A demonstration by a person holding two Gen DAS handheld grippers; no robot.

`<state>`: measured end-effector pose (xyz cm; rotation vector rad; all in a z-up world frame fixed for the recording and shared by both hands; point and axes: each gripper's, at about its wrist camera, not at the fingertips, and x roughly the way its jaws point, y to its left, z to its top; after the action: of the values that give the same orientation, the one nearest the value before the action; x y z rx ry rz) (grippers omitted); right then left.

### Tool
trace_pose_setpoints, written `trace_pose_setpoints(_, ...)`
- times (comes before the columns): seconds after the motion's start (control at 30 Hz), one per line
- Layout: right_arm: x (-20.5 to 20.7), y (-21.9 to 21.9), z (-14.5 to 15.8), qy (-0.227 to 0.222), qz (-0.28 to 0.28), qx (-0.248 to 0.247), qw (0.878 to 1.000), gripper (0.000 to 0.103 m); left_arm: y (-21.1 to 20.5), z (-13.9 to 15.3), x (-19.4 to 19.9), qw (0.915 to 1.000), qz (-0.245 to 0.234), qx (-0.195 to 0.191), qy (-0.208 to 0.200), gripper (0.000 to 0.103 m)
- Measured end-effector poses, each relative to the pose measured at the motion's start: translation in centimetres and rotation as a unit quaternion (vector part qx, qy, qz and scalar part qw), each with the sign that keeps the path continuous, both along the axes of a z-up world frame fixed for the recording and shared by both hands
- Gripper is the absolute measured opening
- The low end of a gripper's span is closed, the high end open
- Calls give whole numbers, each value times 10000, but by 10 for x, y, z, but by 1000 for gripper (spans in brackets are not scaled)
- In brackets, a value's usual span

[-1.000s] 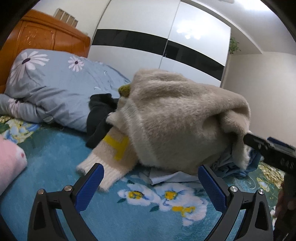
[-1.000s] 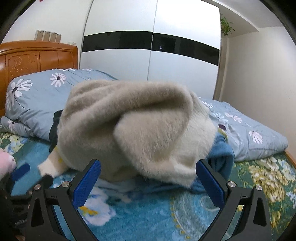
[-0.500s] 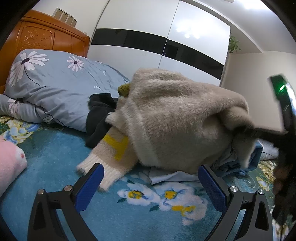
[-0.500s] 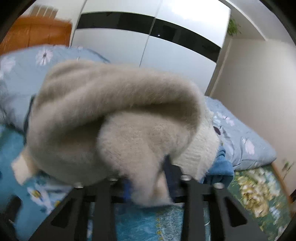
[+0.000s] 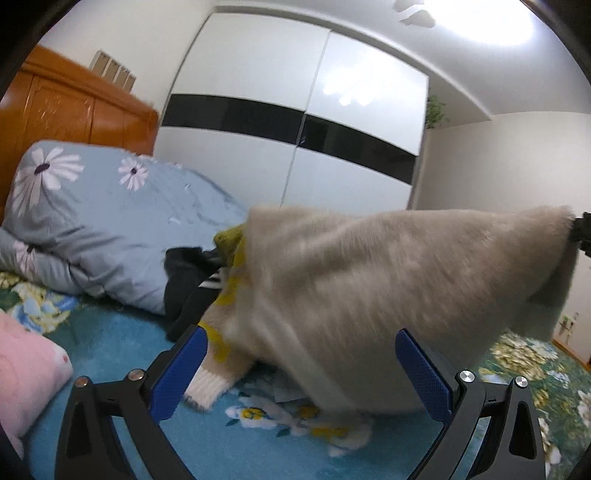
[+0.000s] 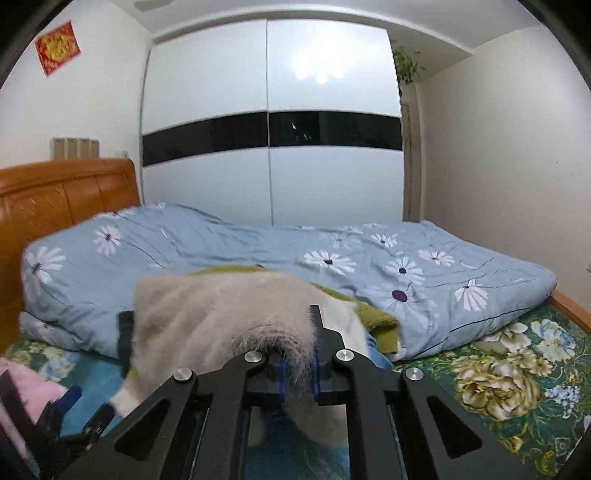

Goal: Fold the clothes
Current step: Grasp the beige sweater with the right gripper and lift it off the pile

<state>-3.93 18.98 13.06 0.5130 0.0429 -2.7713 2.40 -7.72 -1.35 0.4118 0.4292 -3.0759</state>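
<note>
White wardrobe (image 6: 273, 122), blue daisy duvet (image 6: 332, 258), wooden headboard (image 6: 62, 199), pink cushion (image 5: 26, 373)

Bedroom, white walls (image 6: 498, 147). Big sliding wardrobe (image 6: 271, 122) at back, white w/ black horizontal band across both doors, glare from ceiling light (image 5: 491, 22) on it. Potted plant (image 6: 406, 62) on top, right corner. Orange wood headboard (image 6: 62, 195) at left, red poster (image 6: 58, 47) on wall above. Bed w/ blue floral sheet (image 5: 110, 369), light-blue daisy duvet (image 6: 369, 258) heaped along far side.
</note>
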Motion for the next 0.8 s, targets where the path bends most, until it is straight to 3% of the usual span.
trace_pose_setpoints(0.2,74,40,7,309,104,486,9983,9,13,0,29,9986,-464,104,-246,103)
trace_pose_setpoints(0.4,106,92,-23,-47,-422,751,9963,9,31,-29,50,9920,-892,305,-834,103)
trace_pose_setpoints(0.6,101,147,-54,-308,-1257,668,9893,9,53,-48,56,9823,-1293,593,-1222,103)
trace_pose_setpoints(0.8,86,205,-93,-1027,-1812,25,9781,10,69,-64,28,9698,-1630,873,-1589,103)
